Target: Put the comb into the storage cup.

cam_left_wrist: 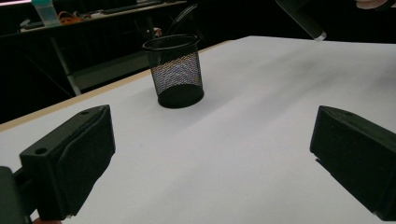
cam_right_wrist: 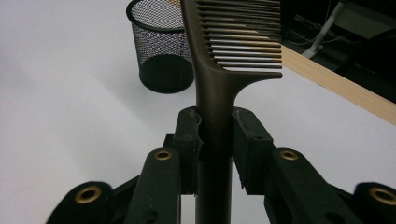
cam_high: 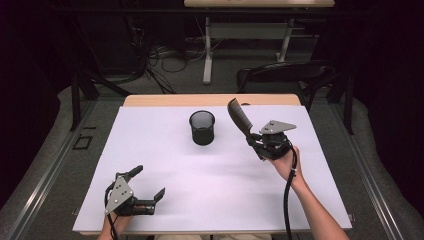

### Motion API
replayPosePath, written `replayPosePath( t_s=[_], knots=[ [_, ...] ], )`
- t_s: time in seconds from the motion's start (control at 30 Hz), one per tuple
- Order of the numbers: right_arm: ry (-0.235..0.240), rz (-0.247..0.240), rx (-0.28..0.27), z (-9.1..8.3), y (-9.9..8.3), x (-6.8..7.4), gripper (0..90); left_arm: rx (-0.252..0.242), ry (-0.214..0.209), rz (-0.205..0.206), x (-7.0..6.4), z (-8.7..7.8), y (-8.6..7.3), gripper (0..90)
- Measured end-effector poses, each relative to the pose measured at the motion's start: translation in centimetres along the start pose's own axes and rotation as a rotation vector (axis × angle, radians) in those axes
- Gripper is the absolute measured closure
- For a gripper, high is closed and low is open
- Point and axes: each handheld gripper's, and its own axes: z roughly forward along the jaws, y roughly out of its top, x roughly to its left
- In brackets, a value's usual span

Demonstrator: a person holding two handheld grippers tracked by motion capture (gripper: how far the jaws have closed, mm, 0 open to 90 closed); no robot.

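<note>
Over the right half of the worktop (cam_high: 165, 165), toward its far edge, the right hand-held gripper (cam_high: 252, 142) pinches a dark brown comb (cam_high: 239, 119) by its handle. In the high view the comb rises from the jaws and leans toward the far left, its toothed end above the white surface, near the far edge and clear of it. The right gripper view shows the two black jaws pressed against either side of the handle (cam_right_wrist: 214, 135), with the teeth (cam_right_wrist: 245, 35) running out to one side of the spine higher up. A grey three-cornered plate (cam_high: 276, 126) sits on top of this hand-held gripper, and a black cable (cam_high: 289, 192) trails from it along the person's forearm toward the near edge.

A black mesh cup (cam_high: 202, 127) stands upright on the worktop, near the middle of the far edge, to the left of the comb and apart from it. Its mouth is open, and no object can be made out inside.

Near the front left corner, the left hand-held gripper (cam_high: 148, 184) is held low over the surface with its jaws spread wide and nothing between them. In the left gripper view the two pads (cam_left_wrist: 88, 154) stand far apart, and the mesh cup (cam_left_wrist: 176, 70) shows beyond them, well away.
</note>
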Motion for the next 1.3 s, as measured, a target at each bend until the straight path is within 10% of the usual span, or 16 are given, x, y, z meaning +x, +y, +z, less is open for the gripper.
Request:
replayPosePath(
  t_s=[1.3],
  knots=[
    [0.027, 0.019, -0.093, 1.8, 3.0, 0.2, 72.9, -0.001, 0.009, -0.002, 0.1, 0.0, 0.0, 0.0]
  ],
)
